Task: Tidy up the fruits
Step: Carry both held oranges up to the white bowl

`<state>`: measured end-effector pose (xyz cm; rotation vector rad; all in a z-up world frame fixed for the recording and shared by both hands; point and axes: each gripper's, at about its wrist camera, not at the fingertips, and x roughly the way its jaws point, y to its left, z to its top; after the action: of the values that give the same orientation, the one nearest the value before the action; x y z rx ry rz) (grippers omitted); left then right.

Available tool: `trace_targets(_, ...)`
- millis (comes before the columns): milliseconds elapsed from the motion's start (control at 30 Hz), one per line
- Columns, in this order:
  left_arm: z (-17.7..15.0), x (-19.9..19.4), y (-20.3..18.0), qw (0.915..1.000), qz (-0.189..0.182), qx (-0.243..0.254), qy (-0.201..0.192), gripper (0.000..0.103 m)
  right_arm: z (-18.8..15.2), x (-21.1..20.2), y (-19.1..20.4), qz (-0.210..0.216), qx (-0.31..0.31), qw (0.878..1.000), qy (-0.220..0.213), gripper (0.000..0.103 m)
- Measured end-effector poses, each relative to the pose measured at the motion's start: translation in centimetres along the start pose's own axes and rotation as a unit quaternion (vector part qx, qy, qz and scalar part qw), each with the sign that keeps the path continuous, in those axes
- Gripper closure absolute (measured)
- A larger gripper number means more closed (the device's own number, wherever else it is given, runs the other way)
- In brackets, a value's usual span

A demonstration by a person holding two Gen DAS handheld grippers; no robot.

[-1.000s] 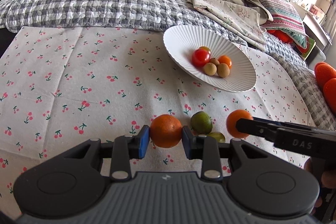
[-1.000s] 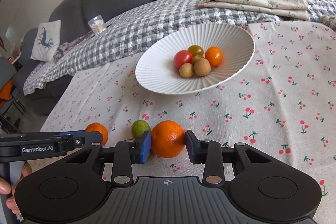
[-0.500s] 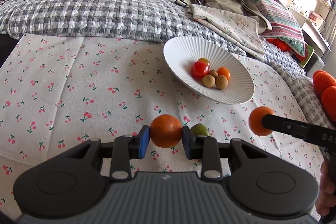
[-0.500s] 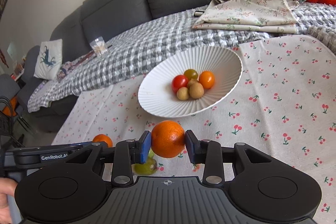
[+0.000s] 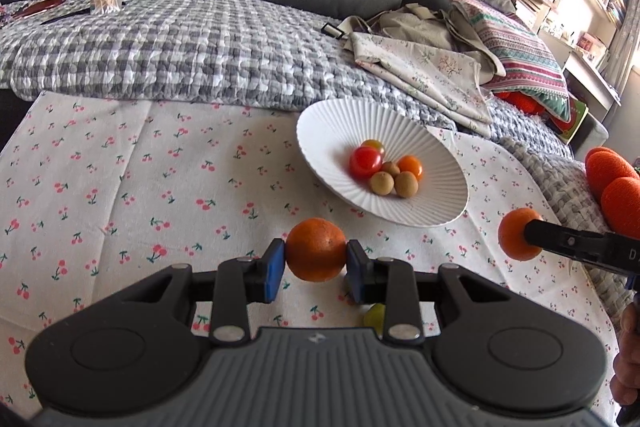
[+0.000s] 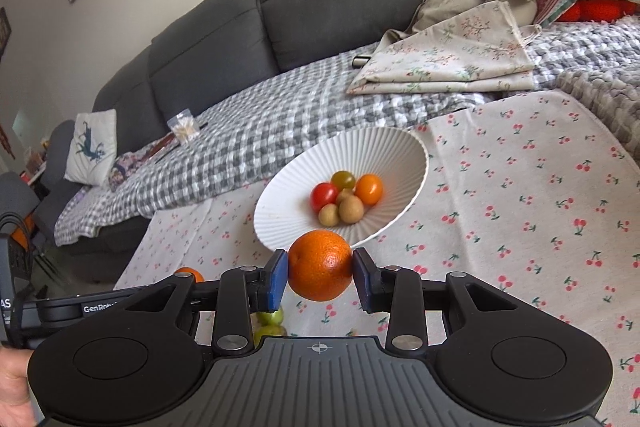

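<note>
The left claw is clamped on an orange, its blue pads pressed to either side, with the fruit carried clear of the cherry-print cloth. The right claw grips a second orange the same way, just short of the near rim of the white ribbed bowl.

The pads pinch each round orange only at its widest line, so a tilt or a jolt on the way could let it slip and roll across the cloth. Both claws seem bound for one bowl, so they may knock together over it. An orange let go from too high could bounce out or scatter the small fruit already inside, and a nudge on the rim might tip the bowl.

Count: two oranges, one in each claw. In the bowl, five small fruits: one red, one orange, one greenish-yellow and two brown. Two green fruits lie on the cloth beneath the claws.
</note>
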<state>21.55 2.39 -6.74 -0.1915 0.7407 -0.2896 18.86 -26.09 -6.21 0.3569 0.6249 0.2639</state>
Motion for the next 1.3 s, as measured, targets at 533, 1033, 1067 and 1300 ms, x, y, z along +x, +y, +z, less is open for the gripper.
trace_targets(533,2.1,1.9,-1.0,0.9992,0.010,0.036,-0.014,0.072,1.4,0.2,-2.1,-0.021,0.008,1.000,-0.010,0.069)
trace_targets(1033,3.7,7.3,-5.5,0.9940,-0.011,0.107,-0.022,0.072,3.3,4.4,-3.1,-0.037,-0.013,0.999,-0.013,0.069)
trace_targets(1067,3.7,7.7,-5.7,0.9938,-0.012,0.109,-0.020,0.072,3.4,4.8,-2.8,-0.038,-0.021,0.999,-0.012,0.069)
trace_targets(1300,3.3,9.7,-6.1,0.9920,-0.007,0.126,-0.008,0.072,3.6,7.6,-1.5,-0.048,-0.062,0.997,-0.003,0.069)
